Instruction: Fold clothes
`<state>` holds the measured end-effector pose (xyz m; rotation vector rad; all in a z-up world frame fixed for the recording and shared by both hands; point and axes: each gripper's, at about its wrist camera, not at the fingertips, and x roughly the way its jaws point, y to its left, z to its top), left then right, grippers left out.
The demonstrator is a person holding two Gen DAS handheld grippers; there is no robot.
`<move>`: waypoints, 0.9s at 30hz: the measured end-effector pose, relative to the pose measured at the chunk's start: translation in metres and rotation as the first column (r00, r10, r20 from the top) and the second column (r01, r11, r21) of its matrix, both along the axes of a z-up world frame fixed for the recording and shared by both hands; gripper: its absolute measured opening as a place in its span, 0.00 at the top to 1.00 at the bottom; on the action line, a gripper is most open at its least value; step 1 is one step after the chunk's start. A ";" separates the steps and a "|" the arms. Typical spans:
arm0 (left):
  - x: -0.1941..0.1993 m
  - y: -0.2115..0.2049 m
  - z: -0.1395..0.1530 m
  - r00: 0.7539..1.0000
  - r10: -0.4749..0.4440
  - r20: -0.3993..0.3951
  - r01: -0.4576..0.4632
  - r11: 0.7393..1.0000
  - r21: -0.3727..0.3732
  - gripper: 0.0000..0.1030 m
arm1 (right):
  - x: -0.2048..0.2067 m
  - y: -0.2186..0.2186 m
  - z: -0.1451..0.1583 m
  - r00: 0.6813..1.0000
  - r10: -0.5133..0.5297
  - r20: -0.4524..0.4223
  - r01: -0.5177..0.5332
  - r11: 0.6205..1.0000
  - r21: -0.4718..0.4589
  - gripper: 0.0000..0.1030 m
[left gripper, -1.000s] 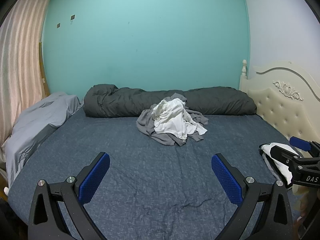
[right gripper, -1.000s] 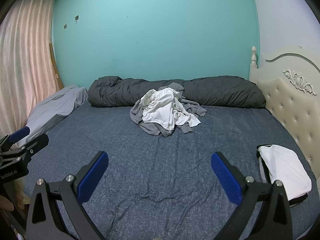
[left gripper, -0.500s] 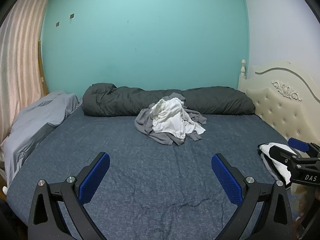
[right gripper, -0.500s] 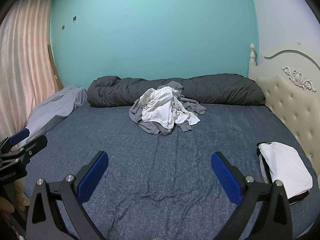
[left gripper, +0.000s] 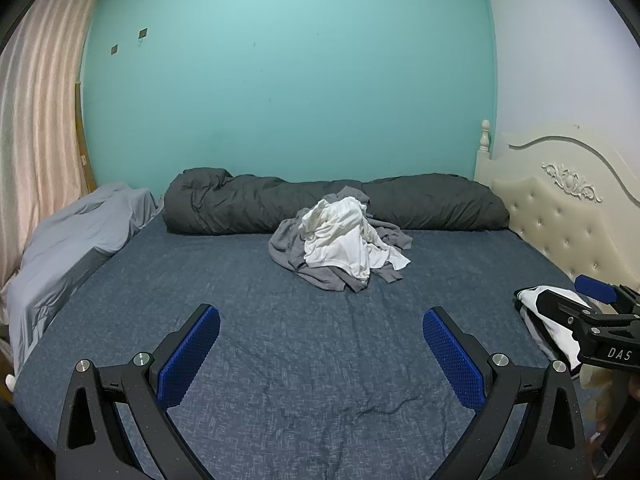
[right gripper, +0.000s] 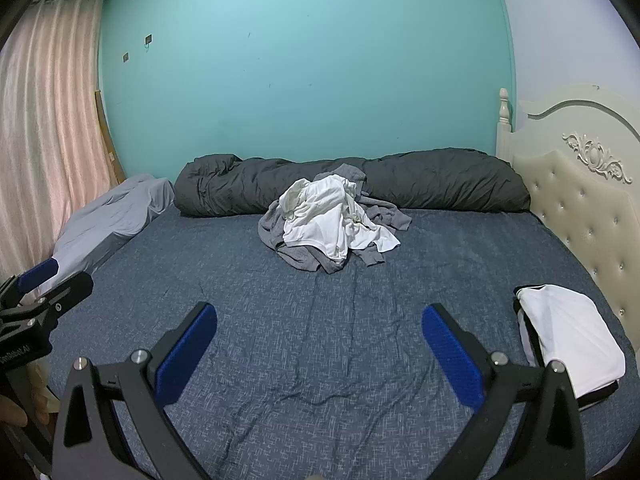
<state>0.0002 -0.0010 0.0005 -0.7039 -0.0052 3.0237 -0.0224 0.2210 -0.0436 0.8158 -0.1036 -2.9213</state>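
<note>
A crumpled pile of clothes, white garments on top of grey ones, lies on the dark blue bed in front of a rolled dark grey duvet. My left gripper hovers open over the bare sheet, well short of the pile. The right gripper is also open and empty, level with it, with the pile straight ahead. A folded white garment rests on a darker one at the bed's right edge. In the left wrist view the right gripper partly hides that folded stack.
A rolled dark grey duvet runs along the teal wall. Light grey bedding is heaped at the left by a pink curtain. A cream tufted headboard borders the right. The left gripper shows at the far left.
Both views have drifted only slightly; the pile and the folded stack lie where they were. Both grippers stay open and empty.
</note>
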 end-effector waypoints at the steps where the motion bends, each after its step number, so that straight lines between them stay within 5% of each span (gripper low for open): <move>1: 0.000 0.000 0.000 1.000 0.000 0.000 0.000 1.000 0.000 0.00 | 0.000 0.000 0.001 1.000 0.000 0.000 0.000 1.000 0.000 0.00; 17: -0.006 0.001 -0.004 1.000 0.004 0.018 -0.004 1.000 0.009 0.00 | -0.003 0.001 -0.001 1.000 -0.009 -0.002 0.009 1.000 0.000 0.00; 27: -0.037 -0.013 -0.035 0.997 0.020 0.075 -0.025 0.997 0.067 0.00 | -0.032 0.013 -0.035 0.998 -0.022 0.054 0.024 0.999 -0.032 0.00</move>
